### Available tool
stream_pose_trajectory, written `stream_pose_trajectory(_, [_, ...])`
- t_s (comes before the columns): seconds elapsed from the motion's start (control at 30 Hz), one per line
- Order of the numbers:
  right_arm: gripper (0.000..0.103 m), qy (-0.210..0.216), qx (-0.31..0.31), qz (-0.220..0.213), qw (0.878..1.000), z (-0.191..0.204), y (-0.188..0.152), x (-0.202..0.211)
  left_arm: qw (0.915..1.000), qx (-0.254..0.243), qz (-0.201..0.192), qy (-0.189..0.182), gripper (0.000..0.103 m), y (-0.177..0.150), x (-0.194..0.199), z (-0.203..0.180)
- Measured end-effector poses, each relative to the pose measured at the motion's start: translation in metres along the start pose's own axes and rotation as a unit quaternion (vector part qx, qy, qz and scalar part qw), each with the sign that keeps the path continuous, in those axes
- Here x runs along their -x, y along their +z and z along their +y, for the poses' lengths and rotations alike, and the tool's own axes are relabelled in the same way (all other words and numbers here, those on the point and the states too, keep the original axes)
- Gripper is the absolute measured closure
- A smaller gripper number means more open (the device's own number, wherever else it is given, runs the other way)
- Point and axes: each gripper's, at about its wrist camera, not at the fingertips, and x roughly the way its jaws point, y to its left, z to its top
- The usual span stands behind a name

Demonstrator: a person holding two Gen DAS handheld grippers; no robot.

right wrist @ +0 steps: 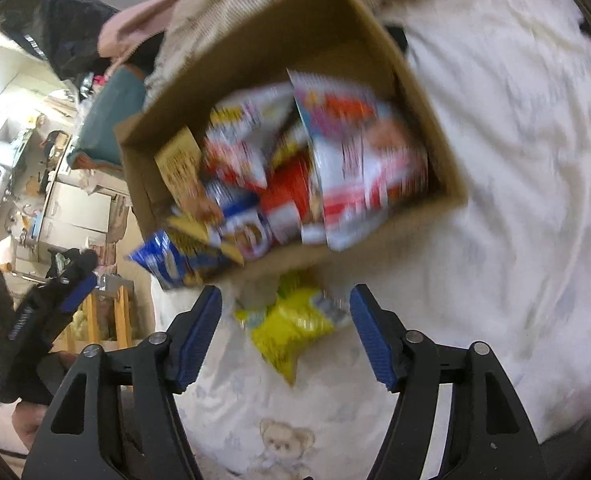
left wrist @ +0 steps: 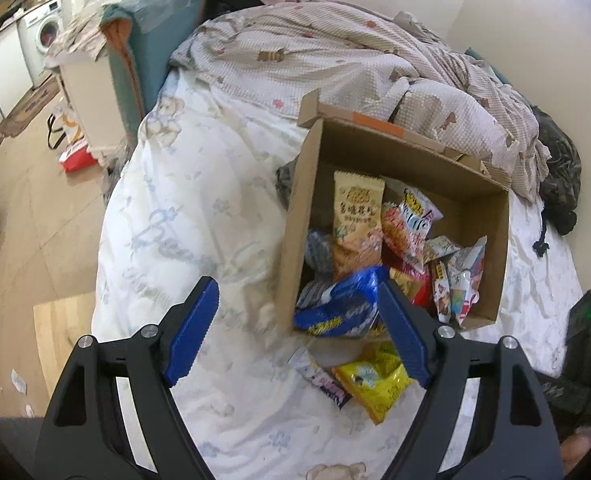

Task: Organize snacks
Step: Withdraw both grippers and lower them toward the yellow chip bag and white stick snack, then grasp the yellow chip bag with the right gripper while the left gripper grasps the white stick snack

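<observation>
A cardboard box [left wrist: 299, 208] stands on the bed, full of several snack packets; it also shows in the right wrist view [right wrist: 335, 32]. A blue packet [left wrist: 335, 304] hangs over the box's near edge [right wrist: 167, 258]. A yellow packet [left wrist: 375, 380] lies on the sheet in front of the box [right wrist: 291, 328]. A small white and purple bar [left wrist: 321, 378] lies beside it. My left gripper [left wrist: 299, 332] is open and empty, hovering near the blue packet. My right gripper [right wrist: 285, 332] is open and empty, with the yellow packet seen between its fingers; the view is blurred.
A white bear-print sheet [left wrist: 199, 216] covers the bed, with a rumpled beige blanket [left wrist: 315, 48] behind the box. A teal cushion [left wrist: 155, 32] lies at the bed's far left. The floor [left wrist: 35, 200] with bags and a washing machine [left wrist: 43, 32] is on the left.
</observation>
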Motion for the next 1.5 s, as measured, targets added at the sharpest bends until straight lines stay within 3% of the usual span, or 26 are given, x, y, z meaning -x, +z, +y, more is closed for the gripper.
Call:
stream_pose_trajectory(0.07, [0.02, -0.001, -0.028, 0.019, 0.999, -0.005, -0.009, -0.016, 0.9999, 0.009, 0.007, 0.004, 0.024, -0.007, 0.003, 0.006])
stream_pose_trajectory(0.2, [0.019, -0.007, -0.094, 0.063, 0.994, -0.013, -0.021, -0.059, 0.9991, 0.038, 0.018, 0.01, 0.024, -0.02, 0.007, 0.021])
stream_pose_trajectory(0.4, [0.019, -0.049, -0.135, 0.07, 0.987, -0.006, -0.025, -0.098, 0.9949, 0.092, 0.039, 0.015, 0.024, -0.041, 0.005, 0.04])
stream_pose_trajectory(0.5, [0.031, -0.085, -0.1, 0.07, 0.989, 0.004, -0.027, -0.105, 0.992, 0.111, 0.059, 0.018, 0.024, -0.049, -0.002, 0.046])
stream_pose_trajectory(0.53, [0.042, -0.096, -0.082, 0.071, 0.989, 0.008, -0.029, -0.105, 0.9912, 0.115, 0.063, 0.019, 0.024, -0.051, -0.004, 0.047])
stream_pose_trajectory(0.63, [0.061, -0.108, -0.039, 0.076, 0.99, 0.016, -0.032, -0.097, 0.9905, 0.115, 0.071, 0.026, 0.024, -0.057, -0.01, 0.046])
stream_pose_trajectory(0.73, [0.065, -0.111, -0.005, 0.076, 0.991, 0.018, -0.031, -0.076, 0.991, 0.096, 0.092, 0.015, 0.024, -0.063, -0.022, 0.032])
stream_pose_trajectory(1.0, [0.066, -0.084, 0.023, 0.05, 0.995, 0.002, -0.034, -0.006, 0.9908, 0.046, 0.128, 0.002, 0.026, -0.078, -0.05, -0.009])
stream_pose_trajectory(1.37, [0.066, -0.043, -0.064, 0.014, 0.997, -0.043, -0.038, 0.02, 0.9835, 0.04, 0.164, 0.066, 0.026, -0.098, -0.117, -0.045])
stream_pose_trajectory(1.5, [0.066, -0.041, -0.061, 0.007, 0.997, -0.043, -0.035, 0.024, 0.9809, 0.034, 0.171, 0.086, 0.037, -0.102, -0.134, -0.052])
